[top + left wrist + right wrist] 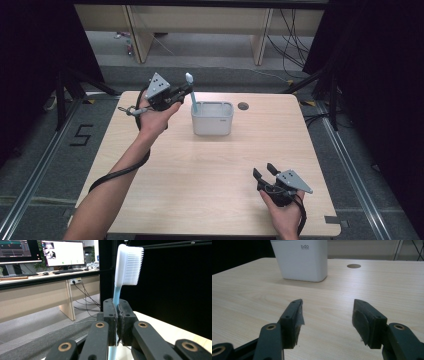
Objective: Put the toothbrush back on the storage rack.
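Left gripper (184,93) raised at the far left of the table (210,165), just beside the white container (212,119), jaws clamped on the light blue handle of a toothbrush (191,93). Toothbrush near upright, slightly tilted, white bristle head up, lower end of handle dipping inside the container's rim. In the left gripper view, same gripper (117,322) pinching the toothbrush (126,267) handle between its pads, bristles facing right, head well above the jaw tips. Right gripper (265,172) low over the near right part of the table, held in a hand (282,212), jaws spread apart with nothing between them, well apart from the container. In the right gripper view, jaws of the right gripper (327,312) wide open over bare wood table (249,295), container (300,260) ahead with small "bdo" lettering on its wall, round cable hole (353,266) in the tabletop to its right. Container standing upright at the far middle of the table.
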### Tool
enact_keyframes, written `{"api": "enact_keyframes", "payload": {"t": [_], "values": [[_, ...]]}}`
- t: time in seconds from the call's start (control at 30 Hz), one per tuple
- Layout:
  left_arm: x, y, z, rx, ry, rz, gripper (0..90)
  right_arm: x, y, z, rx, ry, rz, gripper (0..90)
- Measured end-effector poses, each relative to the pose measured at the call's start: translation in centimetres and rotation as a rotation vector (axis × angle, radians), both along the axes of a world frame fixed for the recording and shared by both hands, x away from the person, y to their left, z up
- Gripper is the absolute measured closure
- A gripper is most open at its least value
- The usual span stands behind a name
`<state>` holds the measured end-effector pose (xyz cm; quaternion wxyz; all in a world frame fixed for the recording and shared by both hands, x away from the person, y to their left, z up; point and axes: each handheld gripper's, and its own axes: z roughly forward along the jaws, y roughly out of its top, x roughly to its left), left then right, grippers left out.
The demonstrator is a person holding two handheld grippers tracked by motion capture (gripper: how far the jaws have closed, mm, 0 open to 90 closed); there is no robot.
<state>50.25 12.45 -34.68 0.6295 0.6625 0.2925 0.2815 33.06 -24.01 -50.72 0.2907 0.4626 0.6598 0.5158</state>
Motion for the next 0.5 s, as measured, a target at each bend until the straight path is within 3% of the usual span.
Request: {"api": "enact_keyframes", "payload": {"t": [0.17,0.5], "values": [[0.6,-0.1,0.0,-0.001,0.000,0.011,85.8,-0.1,0.1,0.0,0.022,0.017,-0.006,42.4],[1.6,0.0,-0.6,0.010,0.007,0.040,85.7,0.0,0.2,0.0,-0.008,0.008,-0.003,42.4]]}}
